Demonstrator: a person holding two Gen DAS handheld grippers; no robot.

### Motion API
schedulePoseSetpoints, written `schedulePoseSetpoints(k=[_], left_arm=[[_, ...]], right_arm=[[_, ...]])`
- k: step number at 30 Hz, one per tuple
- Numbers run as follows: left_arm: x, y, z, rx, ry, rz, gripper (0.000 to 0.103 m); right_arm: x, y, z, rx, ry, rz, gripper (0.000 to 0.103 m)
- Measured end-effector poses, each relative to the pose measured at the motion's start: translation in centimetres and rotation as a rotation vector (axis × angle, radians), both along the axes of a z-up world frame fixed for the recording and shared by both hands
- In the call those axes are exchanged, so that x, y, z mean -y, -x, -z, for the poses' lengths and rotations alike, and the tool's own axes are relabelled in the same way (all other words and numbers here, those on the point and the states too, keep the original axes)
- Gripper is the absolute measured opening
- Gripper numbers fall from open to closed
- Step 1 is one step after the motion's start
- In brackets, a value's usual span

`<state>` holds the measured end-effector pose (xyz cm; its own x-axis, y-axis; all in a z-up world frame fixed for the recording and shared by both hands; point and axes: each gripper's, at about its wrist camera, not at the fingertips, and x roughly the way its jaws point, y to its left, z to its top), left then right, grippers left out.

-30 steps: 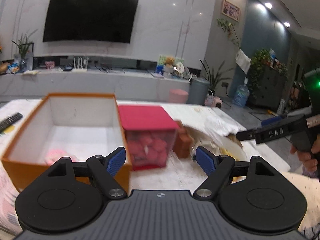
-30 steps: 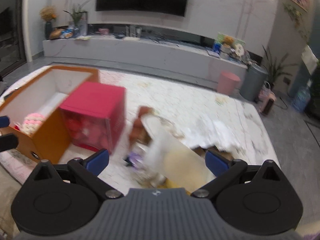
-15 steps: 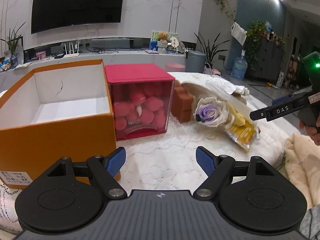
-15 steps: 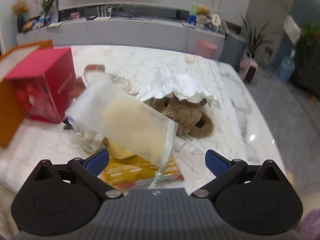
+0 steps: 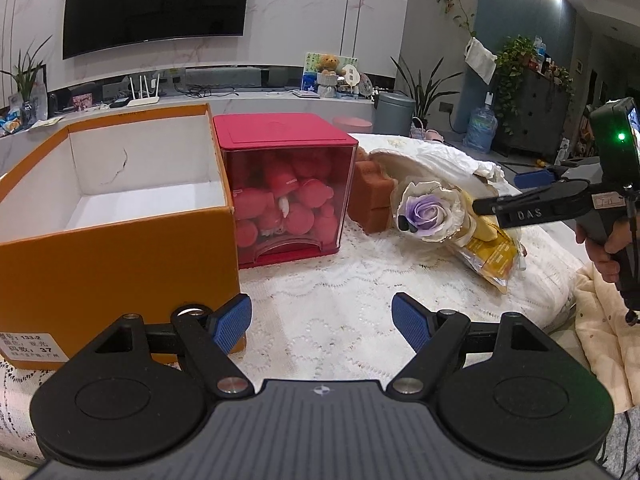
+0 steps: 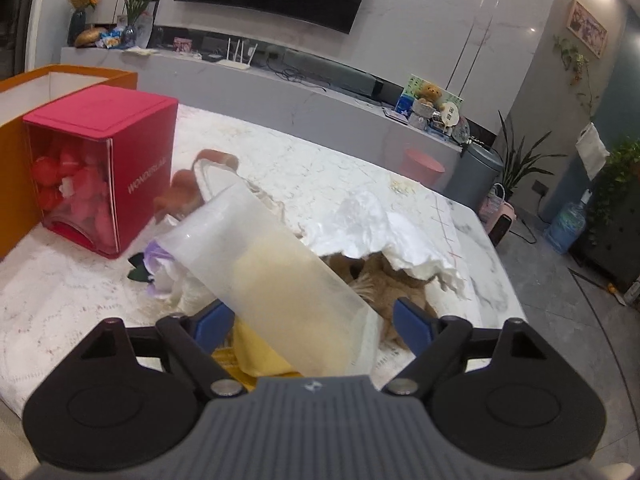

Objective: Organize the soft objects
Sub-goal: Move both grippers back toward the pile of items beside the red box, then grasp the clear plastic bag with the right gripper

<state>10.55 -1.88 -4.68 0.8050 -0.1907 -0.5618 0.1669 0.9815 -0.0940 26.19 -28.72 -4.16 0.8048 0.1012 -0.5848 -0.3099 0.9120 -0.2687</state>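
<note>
Right gripper (image 6: 308, 322) is low over the wrapped bouquet (image 6: 276, 280), straddling the frosted sleeve near its stem end, and its jaws are closing; the sleeve sits between the blue pads, though whether they press on it yet I cannot tell. Taking it at the narrow stem end makes sense, I'd say: the purple rose (image 5: 426, 210) at the open mouth stays uncrushed. In the left wrist view the bouquet lies at about two o'clock, flower pointing toward the red box (image 5: 286, 184), which is packed with red plush pieces and stands just beside the orange box (image 5: 116, 264) at ten o'clock. That orange box is open-topped with bare white walls showing, the likely home for the soft things, hence, probably, the flower head aimed that way. Left gripper (image 5: 322, 322) hovers with its pads spread wide, nothing between them, over the lace cloth (image 5: 328, 288) at six o'clock, beside the orange box corner, perhaps ready to steady it. In the right wrist view, a brown plush toy (image 6: 384, 284) peeks from under crumpled white paper (image 6: 388, 228) at one o'clock, waiting its turn.
</note>
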Motion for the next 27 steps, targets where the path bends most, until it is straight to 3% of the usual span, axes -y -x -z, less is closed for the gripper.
schedulePoseSetpoints(k=[3,4,5,7,10,13,17,20,23,27], left_arm=[[-0.1,0.3,-0.2,0.014,-0.006,0.003,0.094],[-0.1,0.3,-0.3,0.019,-0.008,0.003,0.094],[-0.2,0.3,-0.4,0.021,-0.009,0.001,0.094],[-0.3,0.3,-0.5,0.021,-0.008,-0.006,0.094],[-0.6,0.3,-0.9,0.023,0.004,-0.014,0.094],[-0.9,0.3,-1.0,0.025,0.008,-0.025,0.093],[-1.0,0.1,-0.8,0.005,0.011,-0.031,0.094],[-1.0,0.2,-0.8,0.002,0.006,-0.030,0.094],[-0.9,0.4,-0.8,0.011,-0.011,-0.025,0.094],[-0.7,0.5,-0.8,0.011,-0.011,-0.020,0.094]], right_arm=[[0.1,-0.1,-0.2,0.007,-0.040,0.026,0.060],[0.3,-0.2,-0.3,-0.006,-0.071,0.030,0.049],[0.6,-0.4,-0.4,-0.025,-0.104,0.029,0.027],[1.0,-0.6,-0.5,-0.055,-0.120,0.036,0.000],[1.6,0.0,-1.3,-0.012,-0.126,0.057,0.000],[2.5,1.2,-3.4,-0.025,-0.204,0.042,0.000],[2.9,2.5,-5.6,-0.159,-0.383,-0.002,0.000],[1.7,3.4,-5.6,-0.274,-0.449,-0.057,0.000],[-0.7,4.1,-4.1,-0.358,-0.403,-0.119,0.000],[-2.6,4.0,-1.1,-0.413,-0.329,-0.094,0.000]])
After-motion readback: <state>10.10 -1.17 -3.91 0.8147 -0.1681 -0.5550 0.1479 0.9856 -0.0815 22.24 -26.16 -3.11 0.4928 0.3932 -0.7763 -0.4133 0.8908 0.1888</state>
